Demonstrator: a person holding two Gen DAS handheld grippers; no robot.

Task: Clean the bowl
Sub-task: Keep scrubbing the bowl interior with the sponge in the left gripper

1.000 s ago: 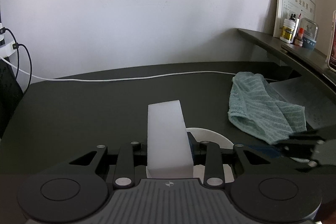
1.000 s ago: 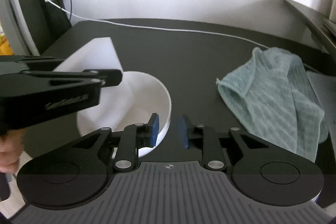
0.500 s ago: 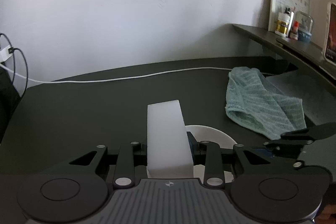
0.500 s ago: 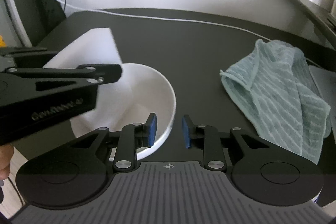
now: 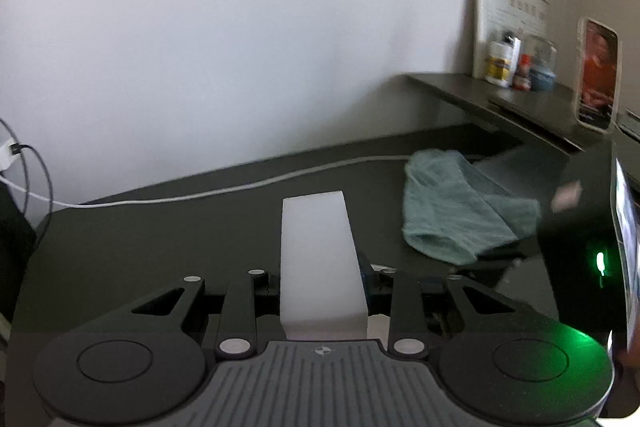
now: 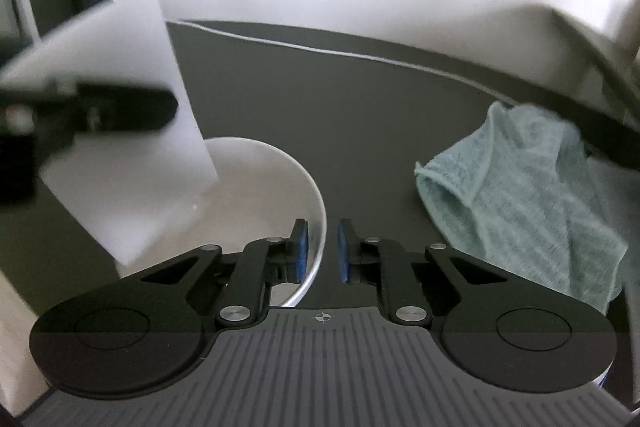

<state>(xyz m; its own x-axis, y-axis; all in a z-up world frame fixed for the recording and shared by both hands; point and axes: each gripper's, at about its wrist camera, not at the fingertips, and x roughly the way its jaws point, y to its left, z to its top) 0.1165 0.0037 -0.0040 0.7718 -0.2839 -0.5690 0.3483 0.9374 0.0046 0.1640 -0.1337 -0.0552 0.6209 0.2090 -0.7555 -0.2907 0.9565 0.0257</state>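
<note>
The white bowl (image 6: 260, 187) sits on the dark table (image 6: 360, 115), just in front of my right gripper (image 6: 321, 251). Its blue pads straddle the right rim, one inside and one outside, shut on it. My left gripper (image 5: 322, 283) is shut on a white sponge block (image 5: 318, 259) that sticks out forward. In the right wrist view the sponge (image 6: 132, 167) hangs over the bowl's left side, its lower corner near the inner wall, with a blurred left finger (image 6: 120, 107) across it. The left wrist view shows only a sliver of the bowl (image 5: 375, 327).
A teal towel (image 6: 520, 203) lies crumpled on the table to the right of the bowl. A white cable (image 5: 240, 189) runs along the back by the wall. A raised shelf (image 5: 472, 95) at the right carries small bottles (image 5: 516, 67), a phone (image 5: 598, 79) and a framed certificate (image 5: 512, 7).
My right jaws have narrowed onto the bowl's rim. The left gripper with the sponge has risen and tilted over the bowl. Both views are blurred by motion.
</note>
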